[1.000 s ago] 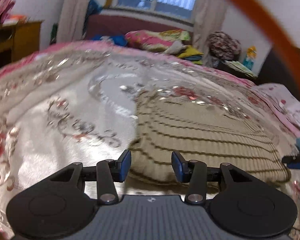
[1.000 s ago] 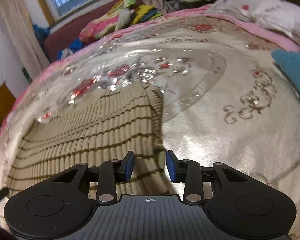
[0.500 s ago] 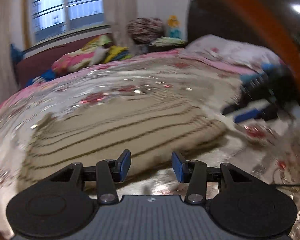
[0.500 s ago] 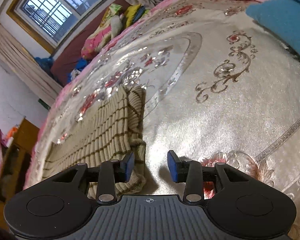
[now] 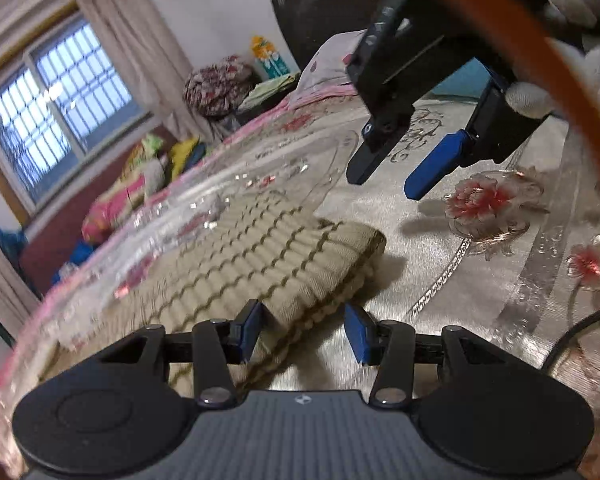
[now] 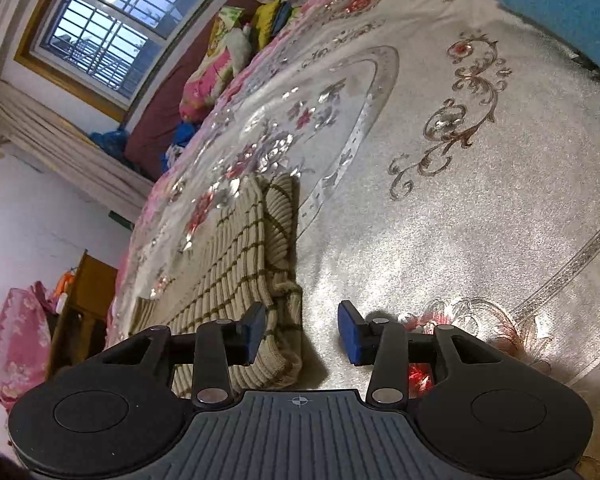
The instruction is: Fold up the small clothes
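The striped knit garment (image 5: pixel 260 256) lies folded on the satin bedspread (image 5: pixel 480 280), toward its left half. The left gripper (image 5: pixel 303 334) hovers at the garment's near corner, jaws partly open and empty, thick edge between them but unpinched. If they close here they may catch only the top layer and peel the fold apart. Further right, the right gripper (image 6: pixel 300 332) straddles the same hem, jaws opening, holding nothing. On slippery satin, an uneven pull by either could slide the whole bundle.

Daylit window (image 6: pixel 100 40), glare on bedspread (image 6: pixel 440 240), fisheye bending, perhaps slight motion blur
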The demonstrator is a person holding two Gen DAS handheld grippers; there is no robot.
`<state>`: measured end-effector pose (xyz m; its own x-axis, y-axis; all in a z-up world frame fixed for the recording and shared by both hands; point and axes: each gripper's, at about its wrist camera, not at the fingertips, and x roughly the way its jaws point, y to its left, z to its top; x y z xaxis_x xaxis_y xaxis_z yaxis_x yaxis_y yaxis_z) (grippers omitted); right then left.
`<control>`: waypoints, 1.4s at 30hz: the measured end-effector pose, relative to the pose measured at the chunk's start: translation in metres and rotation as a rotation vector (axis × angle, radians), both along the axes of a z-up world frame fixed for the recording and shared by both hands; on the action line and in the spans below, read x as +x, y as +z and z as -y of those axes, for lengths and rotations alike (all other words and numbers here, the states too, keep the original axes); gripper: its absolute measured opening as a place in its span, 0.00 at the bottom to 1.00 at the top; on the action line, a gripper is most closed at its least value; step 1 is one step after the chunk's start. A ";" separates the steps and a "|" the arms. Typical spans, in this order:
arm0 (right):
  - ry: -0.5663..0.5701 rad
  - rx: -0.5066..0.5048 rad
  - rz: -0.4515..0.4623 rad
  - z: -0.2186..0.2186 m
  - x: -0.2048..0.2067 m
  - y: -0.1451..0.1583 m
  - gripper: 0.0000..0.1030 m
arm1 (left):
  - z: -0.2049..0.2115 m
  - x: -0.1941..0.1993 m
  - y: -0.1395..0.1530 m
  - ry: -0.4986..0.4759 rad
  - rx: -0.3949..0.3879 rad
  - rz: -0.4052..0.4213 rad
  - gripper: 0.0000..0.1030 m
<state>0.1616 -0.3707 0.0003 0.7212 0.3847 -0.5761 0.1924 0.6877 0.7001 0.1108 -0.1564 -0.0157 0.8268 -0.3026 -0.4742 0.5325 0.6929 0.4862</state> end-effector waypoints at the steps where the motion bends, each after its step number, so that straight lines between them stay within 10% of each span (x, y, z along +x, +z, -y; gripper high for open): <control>1: 0.001 0.001 -0.001 0.001 0.000 0.000 0.40 | 0.002 0.000 -0.001 -0.005 0.008 0.011 0.50; 10: -0.006 0.041 0.002 0.007 0.004 -0.003 0.41 | 0.027 0.009 -0.002 -0.019 0.035 0.050 0.50; 14: -0.019 0.074 0.009 0.009 0.017 -0.004 0.44 | 0.023 0.012 0.001 -0.010 0.005 0.018 0.30; 42: 0.058 0.115 0.032 -0.024 0.134 -0.027 0.49 | -0.013 0.040 0.042 0.021 -0.334 -0.171 0.16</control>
